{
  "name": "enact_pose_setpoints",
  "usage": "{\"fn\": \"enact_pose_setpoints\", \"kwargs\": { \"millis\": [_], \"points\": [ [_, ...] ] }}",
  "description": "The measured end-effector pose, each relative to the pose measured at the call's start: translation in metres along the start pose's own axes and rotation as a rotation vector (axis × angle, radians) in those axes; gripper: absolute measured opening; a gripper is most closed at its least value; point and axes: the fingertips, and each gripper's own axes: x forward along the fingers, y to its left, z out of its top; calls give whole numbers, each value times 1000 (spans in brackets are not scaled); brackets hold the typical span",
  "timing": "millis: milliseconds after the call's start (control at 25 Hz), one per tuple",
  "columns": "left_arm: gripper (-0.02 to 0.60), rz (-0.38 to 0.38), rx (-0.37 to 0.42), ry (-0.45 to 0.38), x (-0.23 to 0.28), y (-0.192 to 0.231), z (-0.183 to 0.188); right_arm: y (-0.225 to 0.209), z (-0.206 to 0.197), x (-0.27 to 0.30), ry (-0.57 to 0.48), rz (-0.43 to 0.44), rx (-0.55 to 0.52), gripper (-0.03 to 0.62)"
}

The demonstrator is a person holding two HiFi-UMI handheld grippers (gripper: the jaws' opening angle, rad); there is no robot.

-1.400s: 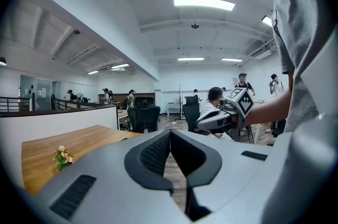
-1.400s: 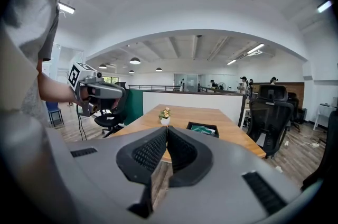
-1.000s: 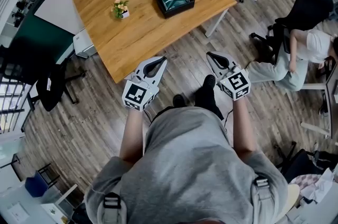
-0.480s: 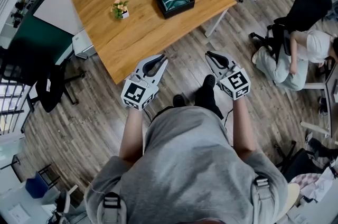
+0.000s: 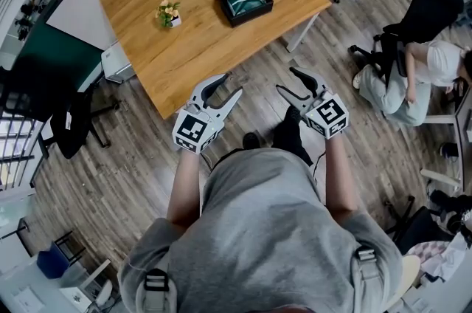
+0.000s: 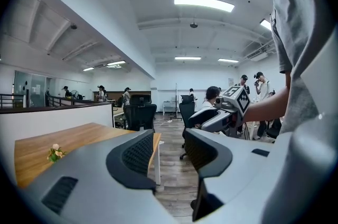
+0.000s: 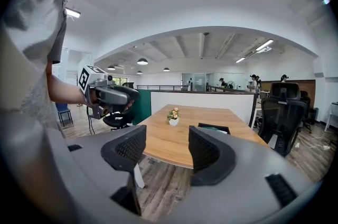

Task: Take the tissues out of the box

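Left gripper (image 5: pixel 227 85) has just spread its jaws, nothing between them; the black box (image 5: pixel 251 15) sits well apart on the table (image 5: pixel 193 53), its tissues (image 5: pixel 243 2) soft, light, easily torn, so pinch the top fold; right gripper (image 5: pixel 287 80) likewise just opened, empty

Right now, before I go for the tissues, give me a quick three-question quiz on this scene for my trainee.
1. True or false: the left gripper is shut on a tissue.
2. What shares the table with the tissue box? A) a mug B) a flower pot C) a laptop
3. Has the right gripper reached the tissue box?

Key:
1. False. Both grippers' jaws have just been opening, with nothing between them.
2. B.
3. No. It hangs over the floor, short of the table.
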Motion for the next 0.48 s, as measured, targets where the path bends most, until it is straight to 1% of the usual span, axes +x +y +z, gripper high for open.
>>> {"fn": "enact_pose_setpoints", "kwargs": {
  "millis": [120, 200, 480],
  "points": [
    [234, -4, -1, 17, 2, 0, -4, 1, -4, 3, 22, -1, -6, 323],
    [256, -8, 0, 32, 3, 1, -6, 1, -5, 4, 26, -7, -7, 330],
    [261, -10, -7, 33, 0, 2, -12, 5, -3, 8, 29, -9, -9, 334]
  ]
}}
